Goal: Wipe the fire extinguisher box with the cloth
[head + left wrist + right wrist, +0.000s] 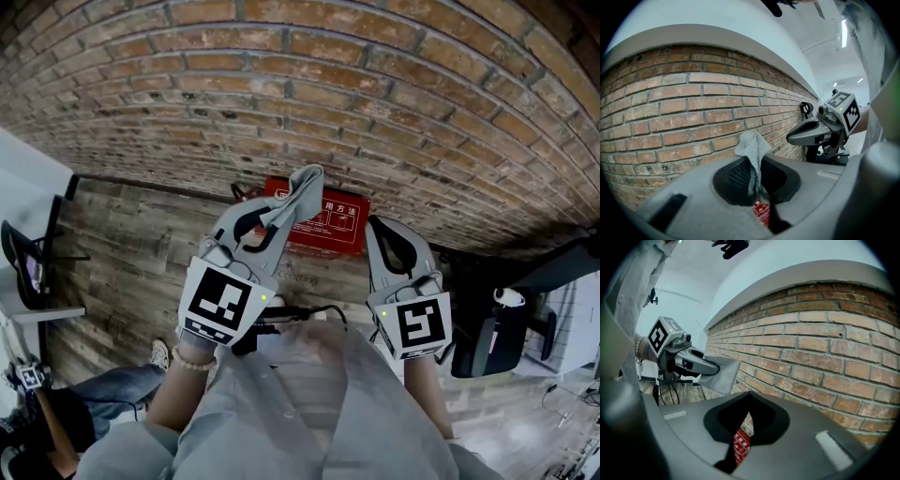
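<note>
We can read only the white Chinese characters 用方法 on the front of the red fire extinguisher box point(339, 230), while its smaller print stays too tiny for us to make out.

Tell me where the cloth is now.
Head view, centre: the cloth is pinched in the left gripper, overlapping the red box by the brick wall.

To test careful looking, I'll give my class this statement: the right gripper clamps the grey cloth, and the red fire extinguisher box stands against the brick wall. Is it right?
Wrong gripper. The left gripper clamps the grey cloth, as the left gripper view shows; the right gripper holds nothing. The red fire extinguisher box does stand against the brick wall.
</note>
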The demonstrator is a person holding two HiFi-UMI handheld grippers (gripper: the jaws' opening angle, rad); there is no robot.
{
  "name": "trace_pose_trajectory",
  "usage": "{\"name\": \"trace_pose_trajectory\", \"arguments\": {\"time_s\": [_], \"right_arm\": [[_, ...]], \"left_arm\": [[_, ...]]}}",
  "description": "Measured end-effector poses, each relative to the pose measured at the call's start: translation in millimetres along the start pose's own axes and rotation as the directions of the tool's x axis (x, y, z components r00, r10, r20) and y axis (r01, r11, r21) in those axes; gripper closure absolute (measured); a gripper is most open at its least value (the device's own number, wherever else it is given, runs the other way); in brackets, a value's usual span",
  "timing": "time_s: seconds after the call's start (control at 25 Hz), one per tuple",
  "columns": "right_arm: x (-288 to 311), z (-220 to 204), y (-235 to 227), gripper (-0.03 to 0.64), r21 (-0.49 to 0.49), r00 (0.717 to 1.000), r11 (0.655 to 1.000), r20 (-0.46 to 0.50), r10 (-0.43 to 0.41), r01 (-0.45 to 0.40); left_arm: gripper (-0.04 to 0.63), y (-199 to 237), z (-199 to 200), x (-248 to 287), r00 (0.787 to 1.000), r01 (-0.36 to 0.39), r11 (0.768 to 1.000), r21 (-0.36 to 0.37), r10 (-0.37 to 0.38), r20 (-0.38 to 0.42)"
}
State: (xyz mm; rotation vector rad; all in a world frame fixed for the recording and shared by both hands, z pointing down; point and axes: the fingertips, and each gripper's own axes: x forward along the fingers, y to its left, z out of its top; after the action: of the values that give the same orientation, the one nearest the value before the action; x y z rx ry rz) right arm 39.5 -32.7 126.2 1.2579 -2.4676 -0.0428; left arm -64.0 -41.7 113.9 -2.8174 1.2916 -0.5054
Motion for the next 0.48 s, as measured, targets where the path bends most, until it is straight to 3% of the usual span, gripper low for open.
{"name": "trace_pose_trajectory", "arguments": {"time_s": [0.12,0.32,0.48], "right_arm": [[-0.4,-2.6,0.8,0.607,-0.005,1.0,1.0,-0.021,0.004,-0.004],[1.6,3.6,0.0,0.607,0.006,0.999,1.0,0.045,-0.005,0.004],[1.1,1.2,0.7,0.607,-0.003,0.999,1.0,0.037,0.001,-0.001]], "left_arm": [[0.581,-0.1,-0.8,-0.1,1.0,0.0,1.0,0.0,0.0,-0.001],[0.581,-0.7,-2.2,0.2,1.0,-0.001,1.0,-0.002,0.001,-0.002],[0.581,-1.0,-2.5,0.1,1.0,0.0,1.0,-0.003,0.0,-0.001]]}}
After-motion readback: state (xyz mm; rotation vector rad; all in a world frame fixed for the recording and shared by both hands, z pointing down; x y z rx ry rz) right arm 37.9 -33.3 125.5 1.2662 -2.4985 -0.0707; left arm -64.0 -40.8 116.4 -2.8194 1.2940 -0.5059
